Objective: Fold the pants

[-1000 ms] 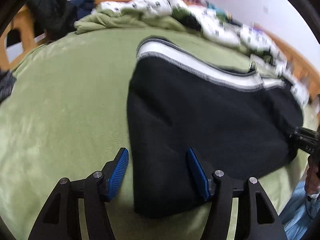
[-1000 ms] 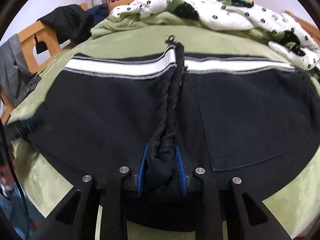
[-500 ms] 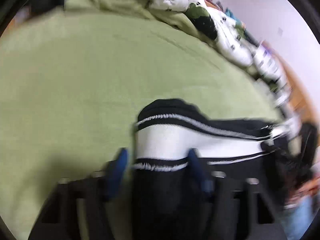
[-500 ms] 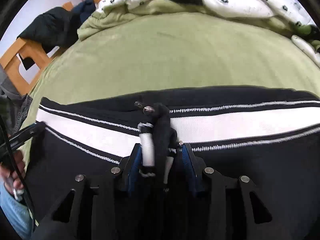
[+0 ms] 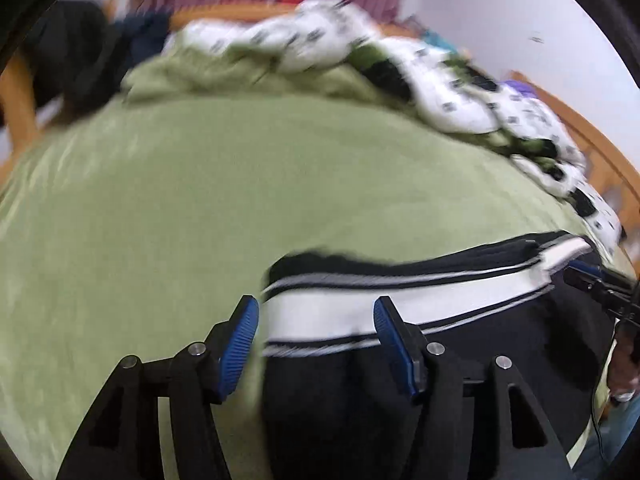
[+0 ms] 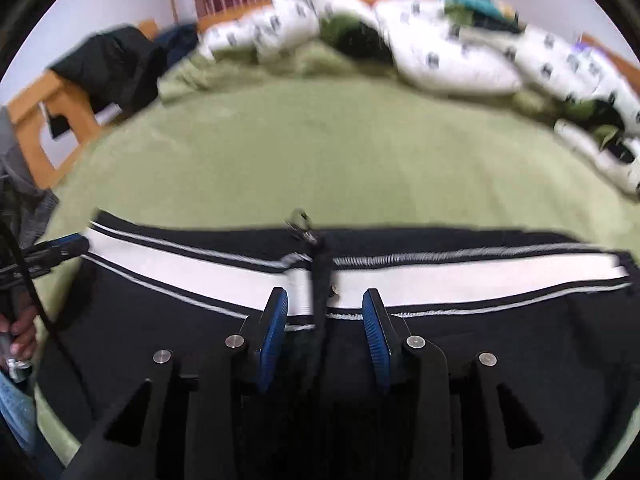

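Black pants (image 5: pixel 480 368) with a white waistband (image 5: pixel 460 292) lie on the green bedspread (image 5: pixel 160 200). My left gripper (image 5: pixel 316 332) is over the waistband's left end, its jaws opening; the cloth sits between the pads without being pinched. In the right wrist view the pants (image 6: pixel 520 340) span the frame, and my right gripper (image 6: pixel 324 320) straddles the dark centre ridge (image 6: pixel 320 280) at the waistband (image 6: pixel 480 272), jaws opening with gaps on both sides. Each gripper shows at the other view's edge: the right gripper (image 5: pixel 592 280) and the left gripper (image 6: pixel 52 252).
A rumpled white patterned quilt (image 6: pixel 440 60) and green blanket pile up along the far side of the bed. A wooden bed frame (image 5: pixel 592 136) runs along the right. Dark clothes (image 6: pixel 112 64) hang on a wooden chair at the left. A hand (image 6: pixel 20 320) shows at the lower left.
Both grippers travelled forward from the pants' near part to the waistband. The right gripper, earlier shut on a bunched ridge of cloth, has spread its jaws and let go.
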`<state>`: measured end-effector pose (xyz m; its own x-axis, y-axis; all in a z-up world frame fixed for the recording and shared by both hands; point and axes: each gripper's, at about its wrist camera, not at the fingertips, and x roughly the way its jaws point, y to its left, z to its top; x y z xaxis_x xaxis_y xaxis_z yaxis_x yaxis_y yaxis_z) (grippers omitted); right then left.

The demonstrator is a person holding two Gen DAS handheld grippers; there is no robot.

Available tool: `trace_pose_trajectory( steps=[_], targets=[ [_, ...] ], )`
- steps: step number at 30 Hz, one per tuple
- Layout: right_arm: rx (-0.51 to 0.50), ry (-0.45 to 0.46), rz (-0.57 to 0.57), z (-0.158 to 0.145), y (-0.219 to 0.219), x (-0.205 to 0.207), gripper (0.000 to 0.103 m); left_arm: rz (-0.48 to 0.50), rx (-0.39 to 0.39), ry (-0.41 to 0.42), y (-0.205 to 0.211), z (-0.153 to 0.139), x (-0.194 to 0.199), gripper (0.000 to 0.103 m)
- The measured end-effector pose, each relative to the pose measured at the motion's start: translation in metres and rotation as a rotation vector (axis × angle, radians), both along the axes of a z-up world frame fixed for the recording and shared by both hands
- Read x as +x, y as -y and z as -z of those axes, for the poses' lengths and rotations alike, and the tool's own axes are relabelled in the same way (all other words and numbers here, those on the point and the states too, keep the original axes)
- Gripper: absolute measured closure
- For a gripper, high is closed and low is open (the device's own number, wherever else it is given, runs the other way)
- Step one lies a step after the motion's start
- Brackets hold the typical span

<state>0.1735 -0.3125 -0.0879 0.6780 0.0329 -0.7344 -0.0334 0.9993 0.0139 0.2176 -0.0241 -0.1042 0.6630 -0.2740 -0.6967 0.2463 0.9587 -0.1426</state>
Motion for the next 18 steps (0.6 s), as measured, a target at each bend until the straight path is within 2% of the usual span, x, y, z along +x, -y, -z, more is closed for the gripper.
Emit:
trace_pose_trajectory(
  steps=[2, 4, 5, 6, 8, 9, 12, 13, 16, 17, 18],
  targets=[
    [-0.011, 0.022, -0.03, -0.005, -0.01, -0.014, 0.064, 0.026, 0.034, 0.006, 0.009, 0.006, 0.003, 0.045],
    [-0.007, 0.002, -0.074, 0.006, -0.02, -0.033, 0.064, 0.011, 0.152, -0.082, 0.022, 0.031, 0.019, 0.045],
    [-0.002, -0.037, -0.077, 0.02, -0.022, -0.039, 0.065, -0.002, 0.185, -0.122, 0.024, 0.043, 0.023, 0.044],
    [-0.011, -0.085, -0.069, 0.037, -0.023, -0.044, 0.065, -0.005, 0.171, -0.104, 0.02, 0.04, 0.018, 0.044],
    [-0.089, -0.163, -0.018, 0.07, -0.02, -0.046, 0.065, -0.001, 0.149, -0.136, 0.014, 0.032, 0.013, 0.045],
    [-0.064, -0.13, -0.013, 0.072, -0.017, -0.051, 0.065, -0.01, 0.126, -0.15, 0.01, 0.027, 0.009, 0.044],
    [0.012, -0.158, 0.015, 0.058, -0.008, -0.056, 0.065, -0.04, 0.08, -0.185, -0.003, 0.02, -0.016, 0.043],
    [0.05, -0.137, 0.033, 0.049, -0.001, -0.063, 0.065, -0.047, 0.077, -0.189, -0.001, 0.021, -0.019, 0.043],
    [0.066, -0.051, 0.104, 0.023, 0.023, -0.091, 0.061, -0.092, 0.057, -0.227, -0.013, 0.032, -0.039, 0.043],
    [0.059, -0.018, 0.146, 0.014, 0.037, -0.105, 0.055, -0.091, 0.022, -0.246, -0.017, 0.038, -0.042, 0.043],
    [0.055, 0.002, 0.189, 0.007, 0.051, -0.116, 0.042, -0.092, -0.039, -0.263, -0.024, 0.044, -0.047, 0.043]
  ],
)
